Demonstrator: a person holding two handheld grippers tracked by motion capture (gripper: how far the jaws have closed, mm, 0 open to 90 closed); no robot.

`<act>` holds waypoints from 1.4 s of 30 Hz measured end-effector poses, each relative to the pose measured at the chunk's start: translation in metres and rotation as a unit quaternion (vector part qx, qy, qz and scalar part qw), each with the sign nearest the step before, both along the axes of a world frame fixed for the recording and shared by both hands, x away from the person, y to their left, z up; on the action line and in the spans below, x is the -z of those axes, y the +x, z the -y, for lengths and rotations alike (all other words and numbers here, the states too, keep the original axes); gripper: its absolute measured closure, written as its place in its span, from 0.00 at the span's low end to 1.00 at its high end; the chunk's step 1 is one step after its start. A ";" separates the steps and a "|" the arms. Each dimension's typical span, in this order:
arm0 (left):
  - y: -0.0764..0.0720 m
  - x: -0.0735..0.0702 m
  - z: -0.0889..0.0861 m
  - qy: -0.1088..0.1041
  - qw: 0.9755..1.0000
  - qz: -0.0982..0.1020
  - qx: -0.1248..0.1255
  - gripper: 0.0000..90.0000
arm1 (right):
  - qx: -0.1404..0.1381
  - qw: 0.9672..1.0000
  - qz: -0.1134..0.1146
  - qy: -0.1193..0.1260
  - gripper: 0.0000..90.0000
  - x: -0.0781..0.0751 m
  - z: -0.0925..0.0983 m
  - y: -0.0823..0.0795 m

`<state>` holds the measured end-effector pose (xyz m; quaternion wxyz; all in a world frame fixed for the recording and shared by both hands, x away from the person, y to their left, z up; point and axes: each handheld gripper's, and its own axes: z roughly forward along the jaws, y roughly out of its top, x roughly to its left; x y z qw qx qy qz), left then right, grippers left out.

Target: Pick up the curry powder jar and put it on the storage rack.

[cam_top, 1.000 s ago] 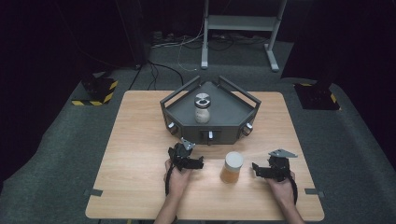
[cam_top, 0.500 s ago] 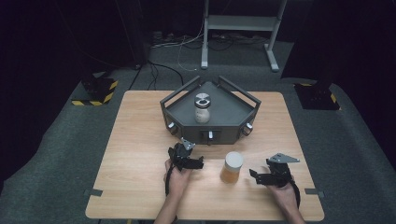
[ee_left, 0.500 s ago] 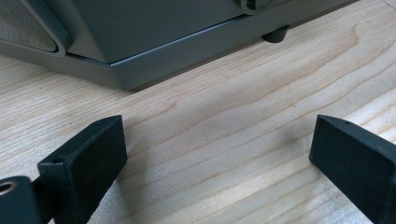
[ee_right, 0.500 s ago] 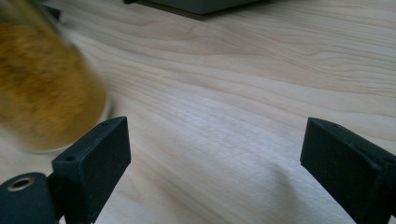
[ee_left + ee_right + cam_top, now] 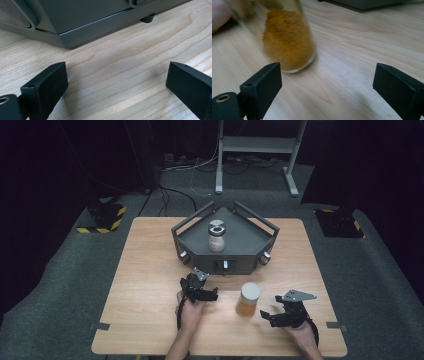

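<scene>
My right gripper (image 5: 266, 314) has its jaws wide apart and holds nothing, near the table's (image 5: 150, 270) front edge. The jar of orange powder (image 5: 248, 299) stands just beside it. My left gripper (image 5: 214, 294) is also wide and empty.

Wooden table (image 5: 150, 270): grey tray (image 5: 200, 236) at back, spice jar (image 5: 248, 299) near front.
</scene>
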<state>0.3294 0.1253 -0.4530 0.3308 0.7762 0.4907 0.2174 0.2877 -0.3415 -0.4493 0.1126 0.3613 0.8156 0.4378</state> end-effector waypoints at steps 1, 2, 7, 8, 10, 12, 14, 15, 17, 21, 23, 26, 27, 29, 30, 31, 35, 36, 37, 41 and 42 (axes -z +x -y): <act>0.000 0.000 0.000 0.000 1.000 0.000 0.000 0.04 | -0.010 1.000 0.000 -0.001 0.09 -0.001 -0.003 -0.001; 0.000 0.000 0.000 0.000 1.000 0.000 0.000 0.04 | -0.015 1.000 0.001 -0.003 0.09 -0.001 -0.004 -0.001; 0.000 0.000 0.000 0.000 1.000 0.000 0.000 0.04 | -0.034 0.999 0.004 -0.006 0.09 -0.004 -0.012 -0.001; 0.000 0.000 0.000 0.000 1.000 0.000 0.000 0.04 | -0.038 0.999 0.007 -0.008 0.09 -0.005 -0.015 -0.001; 0.000 0.000 0.000 0.000 1.000 0.000 0.000 0.04 | -0.040 0.999 0.009 -0.009 0.09 -0.005 -0.019 -0.002; 0.000 0.000 0.000 0.000 1.000 0.000 0.000 0.04 | -0.040 0.999 0.013 -0.009 0.08 -0.006 -0.022 -0.003; 0.000 0.000 0.000 0.000 1.000 0.000 0.000 0.04 | -0.040 0.999 0.017 -0.009 0.08 -0.006 -0.025 -0.003; 0.000 0.000 0.000 0.000 1.000 0.000 0.000 0.04 | -0.040 0.999 0.020 -0.009 0.08 -0.006 -0.027 -0.004; 0.000 0.000 0.000 0.000 1.000 0.000 0.000 0.04 | -0.040 0.999 0.024 -0.009 0.08 -0.007 -0.031 -0.004; 0.000 0.000 0.000 0.000 1.000 0.000 0.000 0.04 | -0.038 0.999 0.030 -0.007 0.08 -0.008 -0.039 -0.003; 0.000 0.000 0.000 0.000 1.000 0.000 0.000 0.04 | -0.036 0.999 0.031 -0.008 0.08 -0.009 -0.042 -0.002; 0.000 0.000 0.000 0.000 1.000 0.000 0.000 0.04 | -0.032 0.999 0.035 -0.011 0.09 -0.011 -0.048 -0.001; 0.000 0.000 0.000 0.000 1.000 0.000 0.000 0.04 | -0.031 0.999 0.037 -0.010 0.10 -0.011 -0.050 -0.001; 0.000 0.000 0.000 0.000 1.000 0.000 0.000 0.04 | -0.033 0.998 0.043 -0.011 0.11 -0.013 -0.055 0.001; 0.000 0.000 0.000 0.000 1.000 0.000 0.000 0.04 | -0.033 0.998 0.043 -0.011 0.11 -0.013 -0.055 0.001; 0.000 0.000 0.000 0.000 1.000 0.000 0.000 0.04 | -0.033 0.998 0.045 -0.012 0.12 -0.014 -0.057 0.001; 0.000 0.000 0.000 0.000 1.000 0.000 0.000 0.04 | -0.032 0.998 0.053 -0.009 0.15 -0.016 -0.060 0.002; 0.000 0.000 0.000 0.000 1.000 0.000 0.001 0.04 | -0.032 0.998 0.055 -0.009 0.16 -0.017 -0.061 0.002; 0.000 0.000 0.000 0.000 1.000 0.000 0.000 0.04 | -0.032 0.998 0.061 -0.009 0.18 -0.018 -0.063 0.001; 0.000 0.000 0.000 0.000 1.000 0.000 0.000 0.04 | -0.033 0.997 0.066 -0.007 0.23 -0.019 -0.064 0.002; 0.000 0.000 0.000 0.000 1.000 0.000 0.000 0.04 | -0.033 0.997 0.066 -0.007 0.23 -0.019 -0.064 0.002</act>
